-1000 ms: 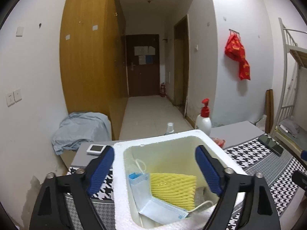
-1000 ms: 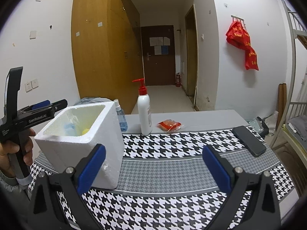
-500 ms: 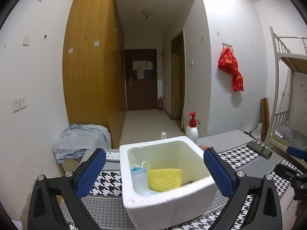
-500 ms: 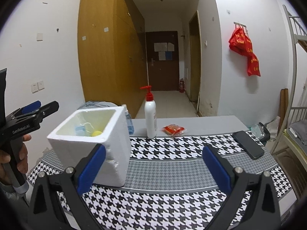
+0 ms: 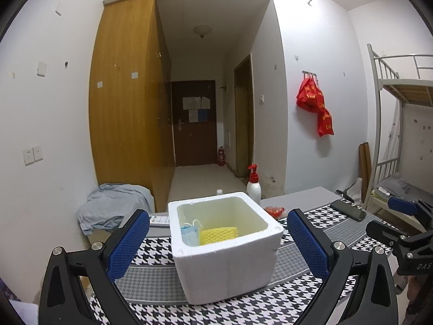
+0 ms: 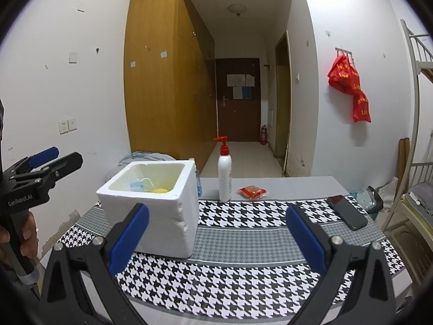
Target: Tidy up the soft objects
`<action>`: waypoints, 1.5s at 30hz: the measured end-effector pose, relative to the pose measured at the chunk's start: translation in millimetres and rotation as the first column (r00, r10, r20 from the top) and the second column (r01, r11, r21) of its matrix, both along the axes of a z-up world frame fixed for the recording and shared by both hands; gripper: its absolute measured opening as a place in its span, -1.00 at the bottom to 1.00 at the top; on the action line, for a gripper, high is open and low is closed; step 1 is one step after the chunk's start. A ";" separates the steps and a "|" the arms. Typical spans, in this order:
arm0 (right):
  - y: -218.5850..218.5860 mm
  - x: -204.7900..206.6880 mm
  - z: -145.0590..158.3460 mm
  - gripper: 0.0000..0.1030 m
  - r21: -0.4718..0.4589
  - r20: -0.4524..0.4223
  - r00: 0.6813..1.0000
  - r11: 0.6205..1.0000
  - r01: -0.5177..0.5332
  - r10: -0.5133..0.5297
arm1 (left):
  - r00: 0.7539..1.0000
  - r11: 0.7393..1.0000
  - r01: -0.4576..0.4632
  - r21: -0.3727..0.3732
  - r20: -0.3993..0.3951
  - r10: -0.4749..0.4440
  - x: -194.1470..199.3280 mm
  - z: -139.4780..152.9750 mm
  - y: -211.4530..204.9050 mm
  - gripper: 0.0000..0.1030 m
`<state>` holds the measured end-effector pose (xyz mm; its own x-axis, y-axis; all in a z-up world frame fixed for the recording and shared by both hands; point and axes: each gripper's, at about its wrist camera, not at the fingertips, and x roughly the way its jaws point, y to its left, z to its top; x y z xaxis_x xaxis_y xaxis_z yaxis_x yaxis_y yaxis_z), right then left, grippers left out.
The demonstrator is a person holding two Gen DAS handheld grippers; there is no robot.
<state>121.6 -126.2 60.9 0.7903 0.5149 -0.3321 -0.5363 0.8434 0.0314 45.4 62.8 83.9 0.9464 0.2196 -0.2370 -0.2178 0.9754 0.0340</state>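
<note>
Holding both the left gripper [image 5: 217, 239] and right gripper [image 6: 216, 237] wide open and empty, we are facing the foam box [image 5: 224, 254] containing a face mask [image 5: 189, 234] and yellow foam net [image 5: 218, 235].

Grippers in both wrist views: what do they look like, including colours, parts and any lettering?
Both are black angular plastic frames with silver bolts and blue textured pads. The left tool reads "GenRobot.AI" on its side in the right wrist view; the right tool shows "DAS" in the left wrist view. A bare hand grips the left handle.
</note>
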 end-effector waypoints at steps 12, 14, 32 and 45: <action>-15.8 -50.1 8.4 0.99 0.021 0.066 0.998 1.000 -0.006 0.004 | 0.999 0.999 0.008 0.036 0.035 -0.010 -43.5 3.3 -23.6 0.98; -18.2 -59.4 9.0 0.99 0.025 0.082 0.997 1.000 -0.009 0.007 | 0.999 0.999 0.013 0.036 0.041 -0.014 -50.8 2.6 -27.6 0.98; -23.5 -99.7 -7.5 0.99 0.033 0.117 0.993 0.999 -0.032 0.028 | 0.998 1.000 0.016 0.016 0.065 -0.017 -92.4 -27.1 -34.6 0.98; -19.7 -112.5 -27.2 0.99 0.059 0.107 0.993 0.997 -0.059 0.052 | 0.998 1.000 -0.010 -0.015 0.062 0.011 -103.6 -59.8 -31.7 0.98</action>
<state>9.0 -145.8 33.7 0.7889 0.5757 -0.2148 -0.5852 0.8106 0.0235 -58.1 31.1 24.1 0.9570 0.2261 -0.1815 -0.2290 0.9734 0.0055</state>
